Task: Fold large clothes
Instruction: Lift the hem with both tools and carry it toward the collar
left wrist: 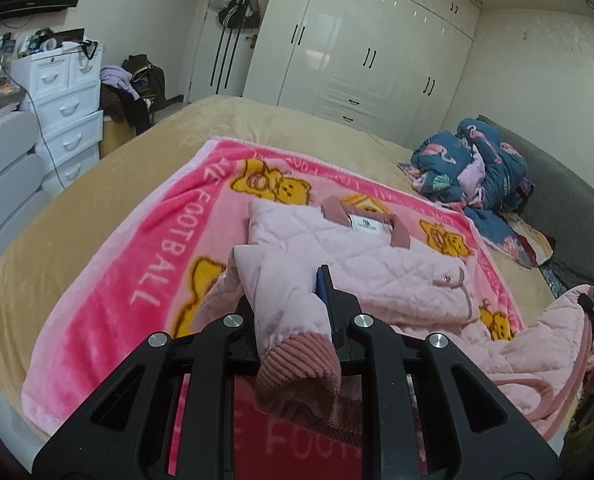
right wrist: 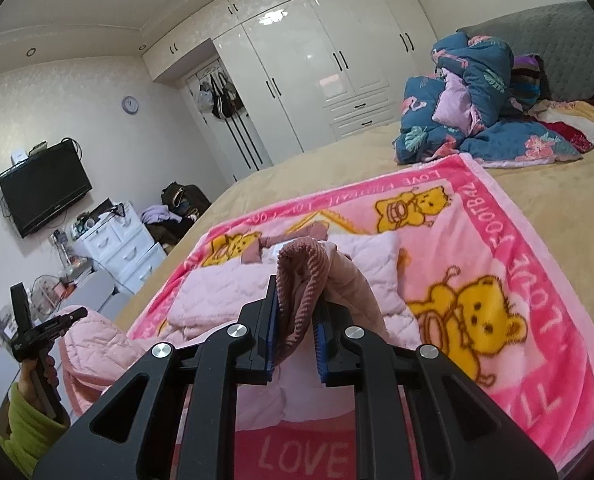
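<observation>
While spread on a pink bear-print blanket (left wrist: pixel 109 280) on the bed (left wrist: pixel 97 184), pink quilted jacket (left wrist: pixel 361 256), each ribbed cuff clamped: left tool (left wrist: pixel 297 300), right tool (right wrist: pixel 297 320).

A wide bed with a tan cover (left wrist: pixel 145 168) carries a pink fleece blanket printed with yellow bears (left wrist: pixel 109 280) spread flat, and a crumpled navy flamingo-print quilt (left wrist: pixel 469 164) heaped near the grey headboard (left wrist: pixel 569 216).

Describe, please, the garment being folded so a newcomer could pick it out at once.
On the tan bed lies a pink bear-print blanket; on its middle lies the quilted pale-pink jacket. Unlike the crumpled blue flamingo quilt near the headboard, it has dusty-rose corduroy cuffs and collar.
</observation>
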A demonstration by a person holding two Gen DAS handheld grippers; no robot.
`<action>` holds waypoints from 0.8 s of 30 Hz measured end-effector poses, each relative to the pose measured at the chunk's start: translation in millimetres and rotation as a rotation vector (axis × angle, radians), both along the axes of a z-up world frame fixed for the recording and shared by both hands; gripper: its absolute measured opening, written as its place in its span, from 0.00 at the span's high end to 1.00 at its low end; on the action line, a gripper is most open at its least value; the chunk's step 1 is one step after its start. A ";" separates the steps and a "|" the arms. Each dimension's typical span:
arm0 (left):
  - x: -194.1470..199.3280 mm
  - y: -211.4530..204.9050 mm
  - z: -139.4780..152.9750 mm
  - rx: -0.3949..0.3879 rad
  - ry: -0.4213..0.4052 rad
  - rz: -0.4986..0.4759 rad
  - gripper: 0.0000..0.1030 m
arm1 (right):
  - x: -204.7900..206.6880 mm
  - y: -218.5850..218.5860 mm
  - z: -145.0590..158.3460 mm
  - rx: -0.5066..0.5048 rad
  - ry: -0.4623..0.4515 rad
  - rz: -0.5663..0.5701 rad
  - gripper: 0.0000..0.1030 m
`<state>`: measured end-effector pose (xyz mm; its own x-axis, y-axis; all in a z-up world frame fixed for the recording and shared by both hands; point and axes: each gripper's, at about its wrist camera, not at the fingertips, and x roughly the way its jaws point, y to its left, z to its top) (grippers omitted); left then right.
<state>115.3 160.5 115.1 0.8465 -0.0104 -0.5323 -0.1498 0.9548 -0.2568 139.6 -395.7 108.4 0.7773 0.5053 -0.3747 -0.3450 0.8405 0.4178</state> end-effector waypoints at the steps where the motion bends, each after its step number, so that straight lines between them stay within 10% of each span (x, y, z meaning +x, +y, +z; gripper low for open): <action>1: 1.6 -0.7 1.5 0.002 -0.002 0.001 0.88 | 2.8 -0.3 3.2 0.001 -0.005 -0.002 0.86; 24: 76.7 -7.2 24.6 0.080 -0.003 0.026 0.88 | 72.5 0.5 27.9 -0.006 -0.009 -0.067 0.86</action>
